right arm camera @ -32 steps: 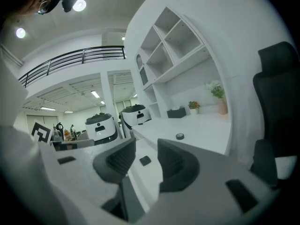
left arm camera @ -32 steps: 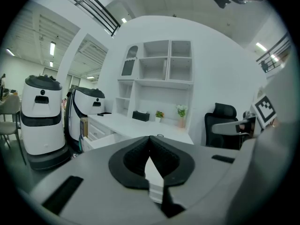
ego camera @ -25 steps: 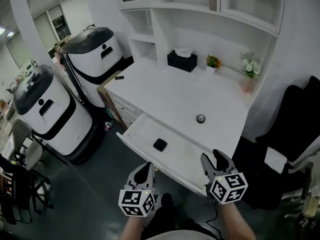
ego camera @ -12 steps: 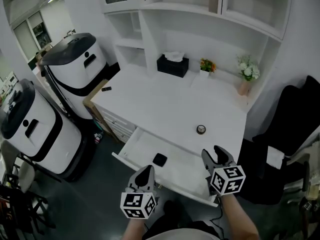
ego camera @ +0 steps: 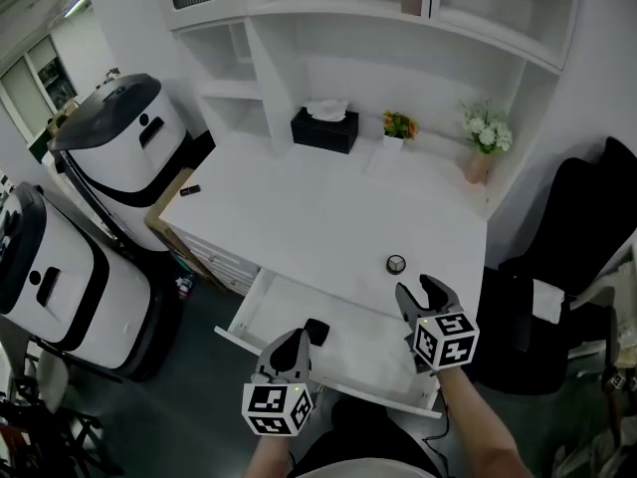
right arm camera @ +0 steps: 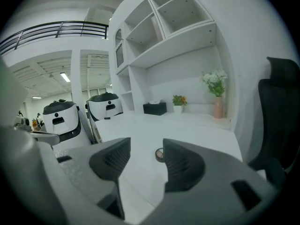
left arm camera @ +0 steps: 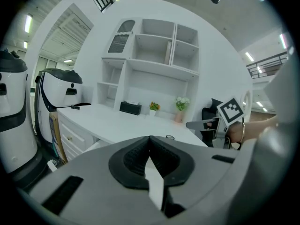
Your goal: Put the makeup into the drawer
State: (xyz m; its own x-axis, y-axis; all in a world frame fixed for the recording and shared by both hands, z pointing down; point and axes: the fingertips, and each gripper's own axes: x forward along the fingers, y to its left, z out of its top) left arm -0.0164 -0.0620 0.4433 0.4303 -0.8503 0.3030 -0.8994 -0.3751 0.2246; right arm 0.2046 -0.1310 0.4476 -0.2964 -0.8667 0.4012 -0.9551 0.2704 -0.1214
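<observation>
While aiming the right gripper (ego camera: 422, 292), fingers spread and empty, at the small round dark makeup compact (ego camera: 396, 264) on the white tabletop (ego camera: 299, 217) behind the open white drawer (ego camera: 358, 332), centre it between them before pinching, with the left gripper (ego camera: 291, 342) fingers clenched on nothing

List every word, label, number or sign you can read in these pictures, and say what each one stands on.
No readable text anywhere in these views.
Left marker cube and right marker cube: black-and-white square patterns only, no letters or digits.
Black tissue box: no label shows.
Round makeup tin on the desk: too small to read.
White machine: dark marks, no legible print.
</observation>
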